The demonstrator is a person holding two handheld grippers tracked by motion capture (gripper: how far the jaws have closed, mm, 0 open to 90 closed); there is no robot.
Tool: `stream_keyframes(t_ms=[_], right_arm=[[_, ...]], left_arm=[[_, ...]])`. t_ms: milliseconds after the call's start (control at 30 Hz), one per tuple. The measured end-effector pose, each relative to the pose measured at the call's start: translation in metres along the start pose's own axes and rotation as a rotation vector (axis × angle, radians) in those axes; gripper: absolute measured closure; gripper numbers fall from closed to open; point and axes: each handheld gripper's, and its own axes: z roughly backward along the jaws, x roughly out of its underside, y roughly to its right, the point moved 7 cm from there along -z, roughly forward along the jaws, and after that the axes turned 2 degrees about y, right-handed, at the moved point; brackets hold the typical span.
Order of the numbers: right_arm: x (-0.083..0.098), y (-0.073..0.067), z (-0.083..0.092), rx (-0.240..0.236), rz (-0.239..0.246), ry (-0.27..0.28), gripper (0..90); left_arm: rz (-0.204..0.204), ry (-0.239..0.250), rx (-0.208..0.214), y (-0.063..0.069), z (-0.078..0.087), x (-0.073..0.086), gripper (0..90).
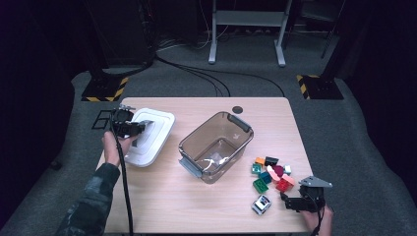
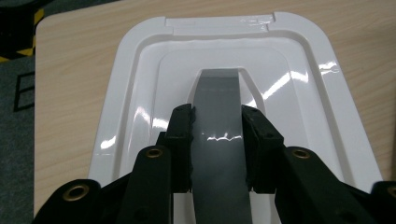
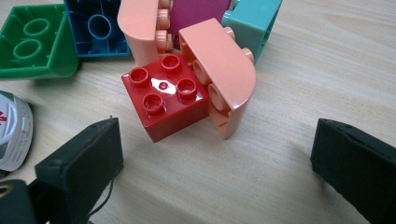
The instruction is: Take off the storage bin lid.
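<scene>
A white lid [image 1: 156, 124] lies flat at the table's left. My left gripper [image 1: 133, 129] reaches onto it from the left edge. In the left gripper view the jaws [image 2: 217, 116] are shut on the lid's [image 2: 135, 79] grey handle strip [image 2: 217, 93], one pad pressed to each side. A clear plastic bin [image 1: 193, 133] stands in the middle of the table. My right gripper [image 1: 289, 200] rests near the front right corner, open [image 3: 217, 137]. A red brick [image 3: 163, 100] and a peach curved brick [image 3: 224, 70] lie just ahead of its wide-apart jaws, touching neither.
A heap of loose bricks [image 1: 270, 172] lies right of the bin, with a green one [image 3: 32, 42], a blue one [image 3: 98, 28] and a teal one [image 3: 252, 18]. A small white toy piece [image 1: 261, 204] sits left of the right gripper. Cables cross the floor beyond the table.
</scene>
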Motion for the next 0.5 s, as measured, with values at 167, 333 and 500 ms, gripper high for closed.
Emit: stream_keyframes(t_ms=[167,333,500], right_arm=[[0.000,0.000,0.000,0.000,0.000,0.000,1.6],[0.000,0.000,0.000,0.000,-0.005,-0.001,1.7],[0.000,0.000,0.000,0.000,-0.004,-0.001,1.6]], left_arm=[[0.041,-0.018,-0.012,-0.009,-0.013,0.014,66.8],[0.061,-0.032,-0.018,-0.014,-0.025,0.025,66.7],[0.086,-0.039,-0.023,-0.017,-0.037,0.035,66.7]])
